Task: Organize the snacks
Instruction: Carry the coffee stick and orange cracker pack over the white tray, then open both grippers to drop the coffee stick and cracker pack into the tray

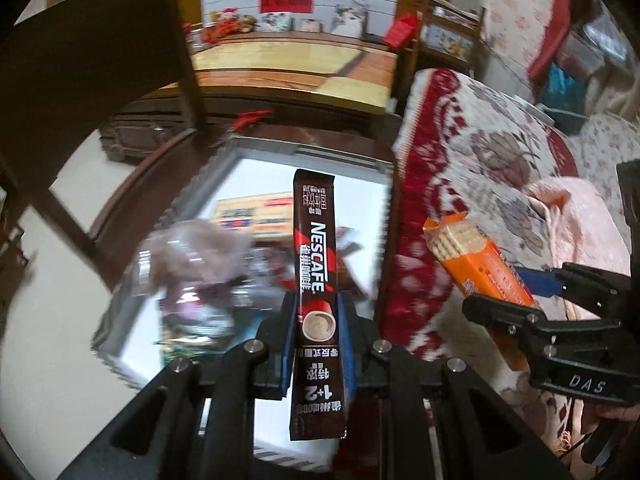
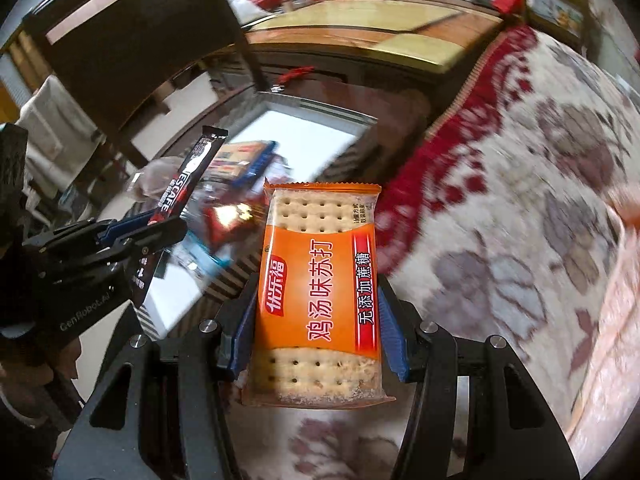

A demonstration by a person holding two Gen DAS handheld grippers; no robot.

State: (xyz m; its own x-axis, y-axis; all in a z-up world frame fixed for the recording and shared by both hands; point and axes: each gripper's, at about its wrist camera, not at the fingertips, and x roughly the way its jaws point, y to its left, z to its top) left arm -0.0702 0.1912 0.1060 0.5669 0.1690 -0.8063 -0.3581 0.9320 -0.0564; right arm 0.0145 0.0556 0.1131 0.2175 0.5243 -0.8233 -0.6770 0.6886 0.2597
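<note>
My left gripper (image 1: 317, 312) is shut on a dark brown coffee stick sachet (image 1: 314, 240), which stands upright between the blue pads, above a glass-topped table. In the right wrist view this sachet (image 2: 188, 184) and the left gripper (image 2: 160, 222) show at the left. My right gripper (image 2: 318, 312) is shut on an orange pack of soda crackers (image 2: 318, 292), held flat between its blue pads over the patterned sofa cover. The same cracker pack (image 1: 476, 260) and right gripper (image 1: 516, 292) appear at the right of the left wrist view.
A glass-topped table (image 1: 352, 172) holds a blurred heap of snack packets (image 1: 208, 280) and a yellow box (image 1: 256, 216). A sofa with a red-and-cream floral cover (image 2: 520, 220) lies to the right. A dark wooden chair (image 1: 100, 60) stands at the left, a wooden cabinet (image 1: 300, 68) behind.
</note>
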